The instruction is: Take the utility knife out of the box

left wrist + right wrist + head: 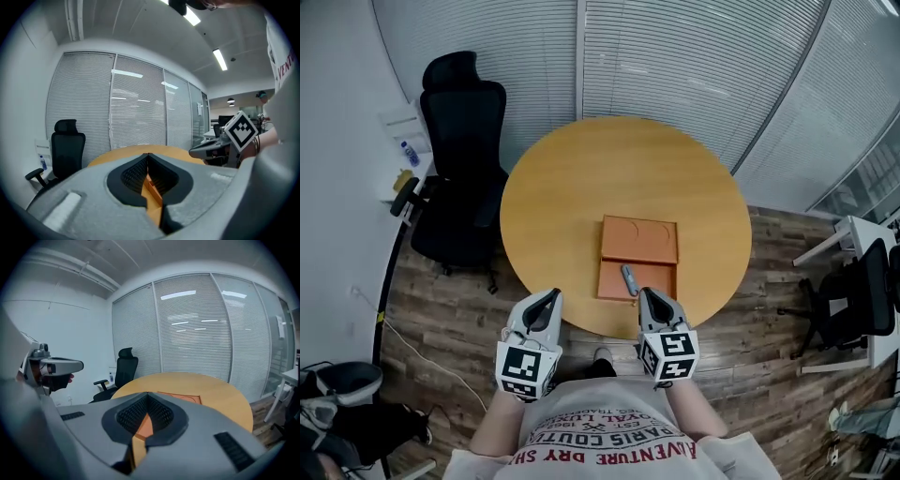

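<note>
Left gripper (pixel 551 297) and right gripper (pixel 650 295) are both pinched shut and empty at the counter (pixel 581 178) edge. The utility knife (pixel 629 279) lies in the box (pixel 612 281), about ten o'clock off the right one. Open those jaws first, then straddle its handle.

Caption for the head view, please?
Left tool and right tool, both shut, near open box holding utility knife on round table.

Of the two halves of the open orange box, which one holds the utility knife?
The half nearer the person: the utility knife lies in it. The far half looks empty.
</note>
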{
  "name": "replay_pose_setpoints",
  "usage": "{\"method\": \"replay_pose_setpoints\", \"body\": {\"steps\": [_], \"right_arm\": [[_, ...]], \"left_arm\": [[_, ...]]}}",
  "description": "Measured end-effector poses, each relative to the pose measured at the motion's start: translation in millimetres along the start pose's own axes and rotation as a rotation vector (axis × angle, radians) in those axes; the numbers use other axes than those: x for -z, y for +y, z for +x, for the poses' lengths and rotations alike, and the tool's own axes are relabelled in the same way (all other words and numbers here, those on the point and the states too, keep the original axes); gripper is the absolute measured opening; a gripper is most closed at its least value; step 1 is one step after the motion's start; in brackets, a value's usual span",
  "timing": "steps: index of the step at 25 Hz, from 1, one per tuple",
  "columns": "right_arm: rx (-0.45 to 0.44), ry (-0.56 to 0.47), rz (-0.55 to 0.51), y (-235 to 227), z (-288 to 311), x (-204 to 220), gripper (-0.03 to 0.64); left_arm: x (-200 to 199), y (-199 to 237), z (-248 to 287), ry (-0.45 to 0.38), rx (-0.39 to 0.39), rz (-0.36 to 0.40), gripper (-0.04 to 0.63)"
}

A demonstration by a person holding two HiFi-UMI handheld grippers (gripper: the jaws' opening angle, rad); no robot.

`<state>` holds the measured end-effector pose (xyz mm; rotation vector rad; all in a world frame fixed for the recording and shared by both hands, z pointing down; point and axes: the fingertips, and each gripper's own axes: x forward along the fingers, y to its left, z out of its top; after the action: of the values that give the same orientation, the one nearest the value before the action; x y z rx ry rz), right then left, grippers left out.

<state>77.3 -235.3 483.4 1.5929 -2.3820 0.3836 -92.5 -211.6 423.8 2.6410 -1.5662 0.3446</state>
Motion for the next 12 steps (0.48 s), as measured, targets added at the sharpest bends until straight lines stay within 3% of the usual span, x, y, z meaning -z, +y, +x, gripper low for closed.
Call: {"method": "replay_pose_setpoints", "body": {"steps": [5, 12], "right_arm": [[-0.084, 0.103, -0.045, -25.0, 44.4, 11.6, 0.008], [-0.172, 0.278, -0.042, -41.4, 96.4, 60.4, 0.008]], "left_arm": [[3.9, 7.4, 52.7, 0.012, -0.033, -0.047, 0.011], [36.4, 11.8, 95.3, 0.072, -0.041, -0.083, 0.011]]}}
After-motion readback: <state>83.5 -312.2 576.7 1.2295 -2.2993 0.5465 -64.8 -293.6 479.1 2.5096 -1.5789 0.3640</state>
